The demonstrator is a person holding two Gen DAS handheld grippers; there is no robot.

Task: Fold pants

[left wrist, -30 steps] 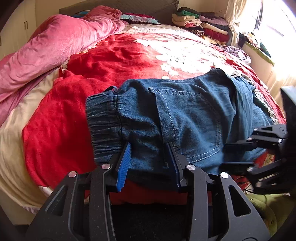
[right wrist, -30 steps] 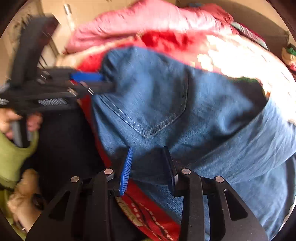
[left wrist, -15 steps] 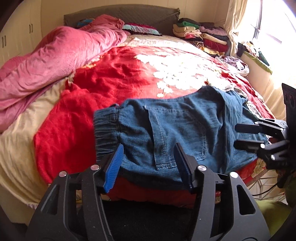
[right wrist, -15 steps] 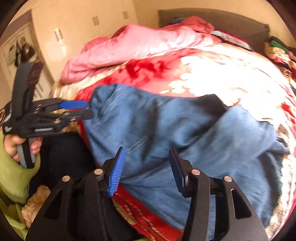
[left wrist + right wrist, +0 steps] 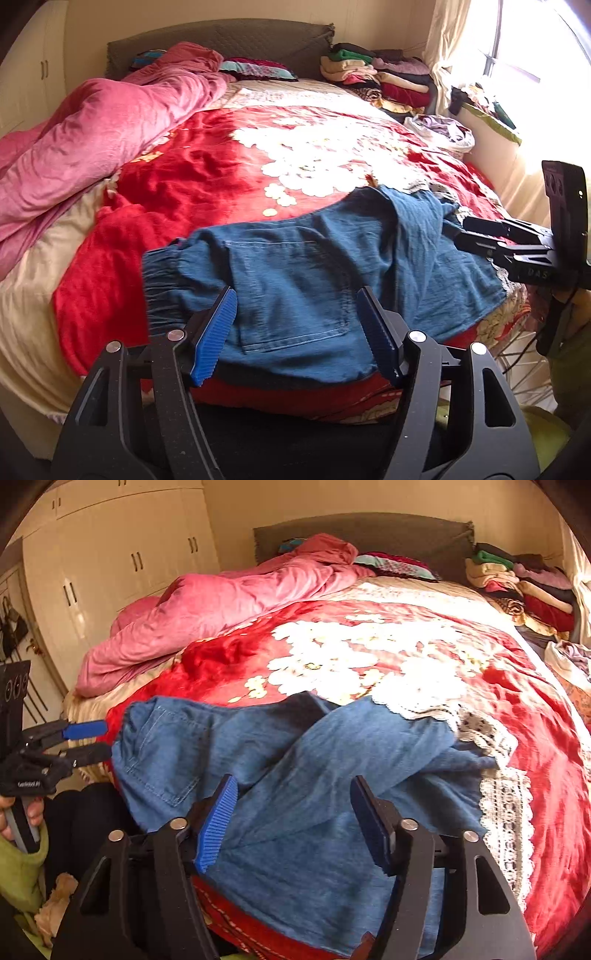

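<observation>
A: Where did the jeans [image 5: 306, 273] lie?
B: At six o'clock on the red blanket [image 5: 207, 177], folded.
A: Our grippers?
B: Left gripper [image 5: 297, 332] and right gripper [image 5: 291, 819] had just been opening; both gaped empty above the denim.

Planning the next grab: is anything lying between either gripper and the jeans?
Nothing visible. The jeans lie bare on the red blanket at the bed's near edge. The left gripper and right gripper, jaws open after just opening, face the denim directly with nothing between the pads.
</observation>
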